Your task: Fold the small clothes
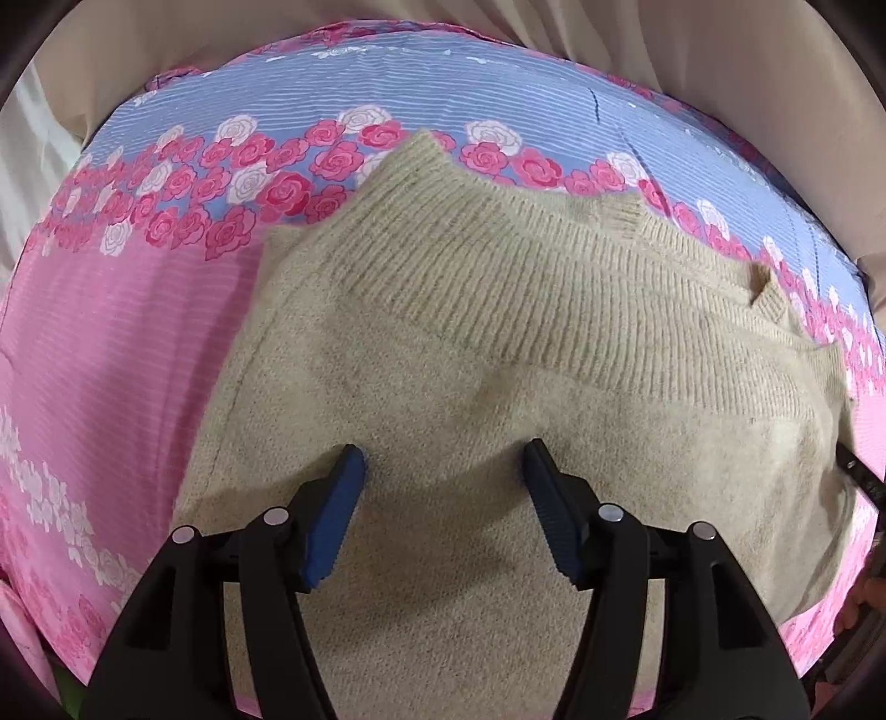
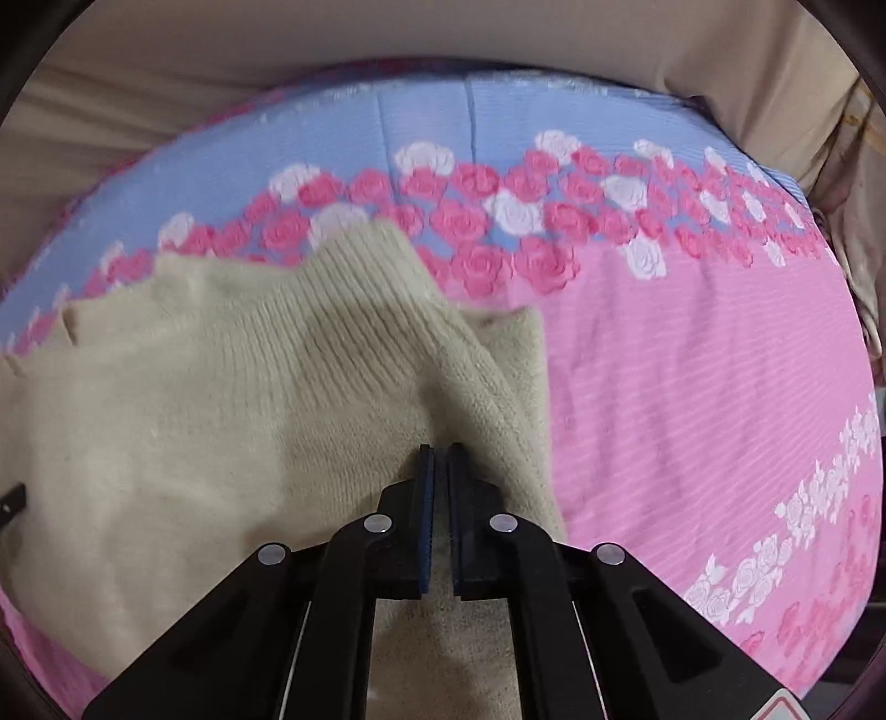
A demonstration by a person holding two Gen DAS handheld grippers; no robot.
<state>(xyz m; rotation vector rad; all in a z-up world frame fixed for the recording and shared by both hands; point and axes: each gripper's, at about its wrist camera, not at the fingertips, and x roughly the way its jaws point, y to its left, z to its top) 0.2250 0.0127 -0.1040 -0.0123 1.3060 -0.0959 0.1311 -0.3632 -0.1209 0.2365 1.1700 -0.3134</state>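
Observation:
A beige knit sweater (image 1: 498, 360) lies folded on a pink and blue rose-print bedsheet (image 1: 111, 360). Its ribbed band runs across the far side. My left gripper (image 1: 443, 459) is open, its fingers resting apart on the sweater's near part, holding nothing. In the right wrist view the sweater (image 2: 221, 399) fills the left half. My right gripper (image 2: 441, 451) is shut on a fold of the sweater near its right edge, with cloth pinched between the pads. The other gripper's tip (image 2: 12, 498) shows at the left edge.
The bedsheet (image 2: 692, 415) spreads to the right of the sweater, pink with bands of roses. Beige cloth (image 2: 387, 39) lies beyond the bed's far edge. A black gripper tip (image 1: 855, 471) pokes in at the right edge of the left wrist view.

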